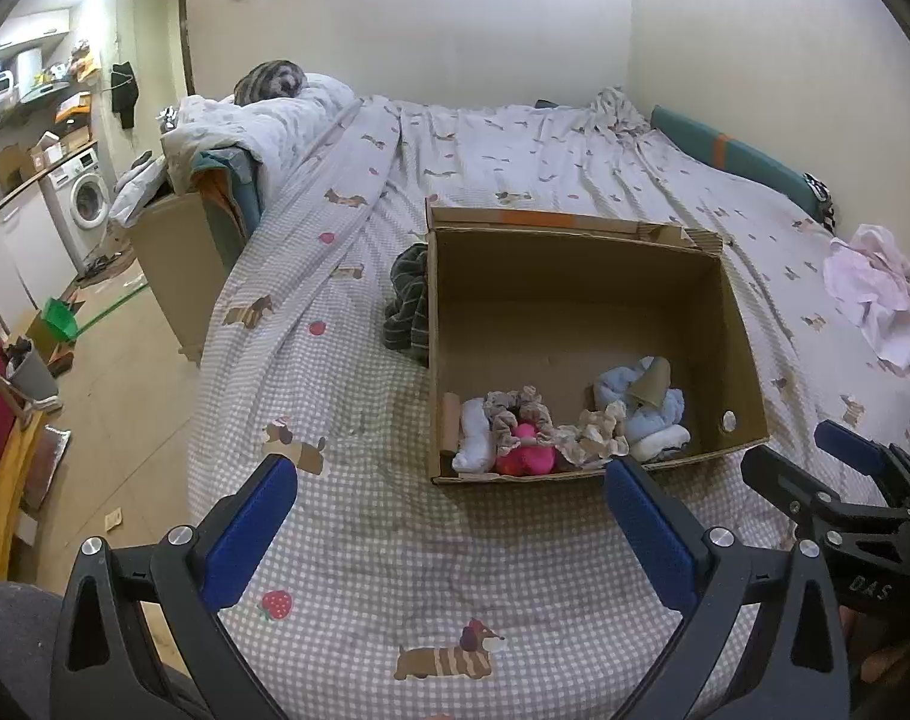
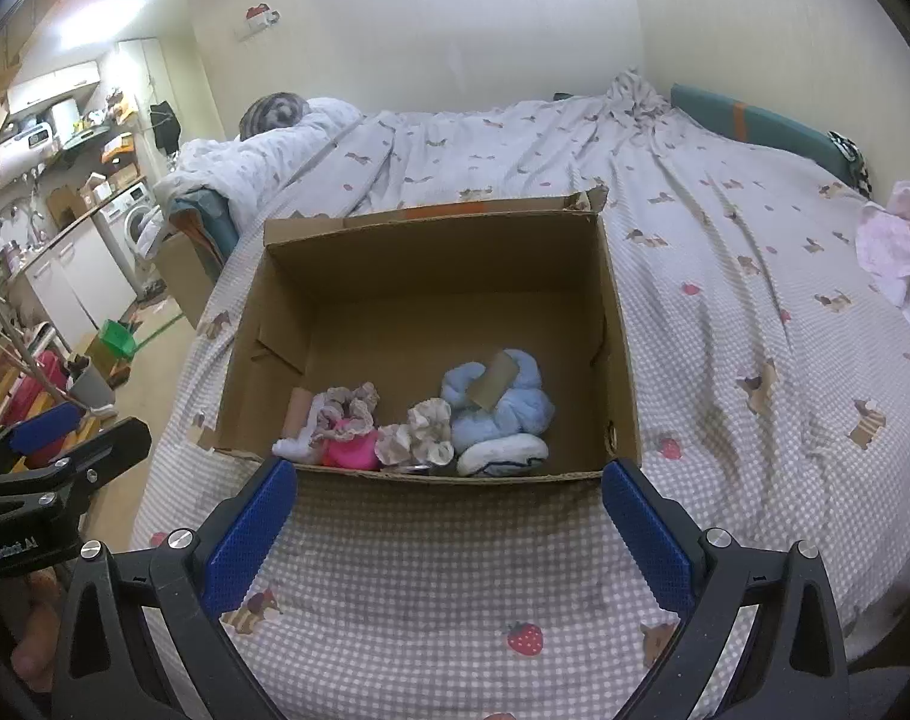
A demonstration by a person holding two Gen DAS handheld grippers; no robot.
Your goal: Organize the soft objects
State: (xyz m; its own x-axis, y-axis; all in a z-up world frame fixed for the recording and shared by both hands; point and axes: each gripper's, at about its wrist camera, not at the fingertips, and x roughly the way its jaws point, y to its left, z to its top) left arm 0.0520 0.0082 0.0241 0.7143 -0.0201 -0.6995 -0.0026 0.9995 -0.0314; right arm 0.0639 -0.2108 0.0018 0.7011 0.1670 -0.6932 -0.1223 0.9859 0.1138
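Both my left gripper [image 1: 449, 528] and right gripper [image 2: 449, 531] are spread wide and empty, with the cardboard box [image 2: 619, 324] dead ahead of my right fingers, soft items [image 2: 496, 411] bunched along its near wall, so right is nearer.

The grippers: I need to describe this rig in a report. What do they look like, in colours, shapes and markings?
Both match. The left gripper and right gripper each have black plastic frames with triangular cut-outs, silver round bolts, and two jaws faced with textured blue pads. White lettering marks the bodies: the right one, seen from the left wrist view, shows "DAS". No cables or sleeves visible.
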